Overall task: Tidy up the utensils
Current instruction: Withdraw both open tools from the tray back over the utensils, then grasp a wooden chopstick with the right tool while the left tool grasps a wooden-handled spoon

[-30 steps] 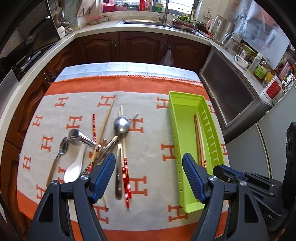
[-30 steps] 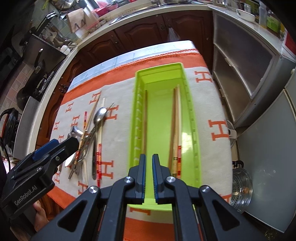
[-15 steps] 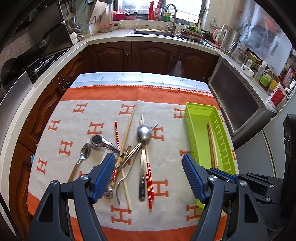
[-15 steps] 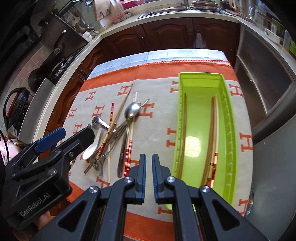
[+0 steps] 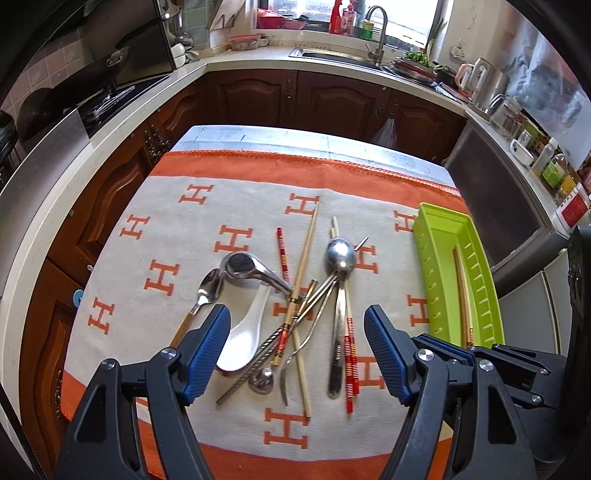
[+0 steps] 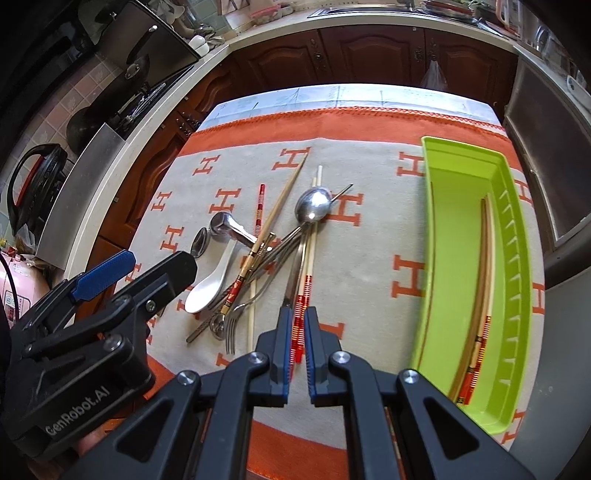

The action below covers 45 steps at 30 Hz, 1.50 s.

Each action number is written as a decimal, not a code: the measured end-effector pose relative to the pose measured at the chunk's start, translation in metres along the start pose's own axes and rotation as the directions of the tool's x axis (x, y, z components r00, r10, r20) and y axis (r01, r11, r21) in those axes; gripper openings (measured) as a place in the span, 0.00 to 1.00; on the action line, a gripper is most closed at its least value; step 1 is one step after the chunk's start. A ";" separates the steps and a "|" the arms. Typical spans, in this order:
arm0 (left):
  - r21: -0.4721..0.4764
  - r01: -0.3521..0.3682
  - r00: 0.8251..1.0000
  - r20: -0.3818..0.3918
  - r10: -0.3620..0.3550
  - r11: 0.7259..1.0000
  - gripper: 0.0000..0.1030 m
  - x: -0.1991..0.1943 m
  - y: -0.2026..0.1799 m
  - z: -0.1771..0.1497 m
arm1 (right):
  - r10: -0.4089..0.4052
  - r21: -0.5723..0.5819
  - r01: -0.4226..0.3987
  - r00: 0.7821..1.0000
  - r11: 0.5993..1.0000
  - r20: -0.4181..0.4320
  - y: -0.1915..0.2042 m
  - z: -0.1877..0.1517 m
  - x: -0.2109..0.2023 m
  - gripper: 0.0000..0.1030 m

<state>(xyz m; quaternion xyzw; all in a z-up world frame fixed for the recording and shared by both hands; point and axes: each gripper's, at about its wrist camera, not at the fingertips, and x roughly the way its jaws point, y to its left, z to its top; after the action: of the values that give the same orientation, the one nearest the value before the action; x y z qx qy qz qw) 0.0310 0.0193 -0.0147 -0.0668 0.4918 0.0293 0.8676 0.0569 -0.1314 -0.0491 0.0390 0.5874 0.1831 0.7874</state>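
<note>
My left gripper hangs with fingers wide above the tangled utensils on the cloth-covered worktop, my right gripper holds its fingers narrow over red-banded chopsticks, and the green tray lies rightmost.

We see a grey cloth with orange letter H marks and an orange border spread over the table, whose pale blue-grey top shows bare at the far edge. Behind it runs a row of dark brown wooden cabinet doors under a pale stone counter. A steel sink tap stands by the window, with a red bottle near it. At the left sits a black stove with a pan. At the right we find a steel kettle, and in the right wrist view a black rice cooker with a red handle at the far left.
</note>
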 end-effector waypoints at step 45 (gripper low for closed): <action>-0.028 0.026 0.989 -0.142 -0.030 0.999 0.71 0.091 0.151 -0.008 | -0.048 0.185 0.047 0.999 0.982 0.006 0.034 0.070 0.126 0.22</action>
<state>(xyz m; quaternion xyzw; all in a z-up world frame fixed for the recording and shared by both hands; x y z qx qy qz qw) 0.0539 0.1662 -0.1102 -0.0870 0.5513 0.0188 0.8296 0.1446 -0.0471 -0.1329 0.0987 0.5985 0.1088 0.7876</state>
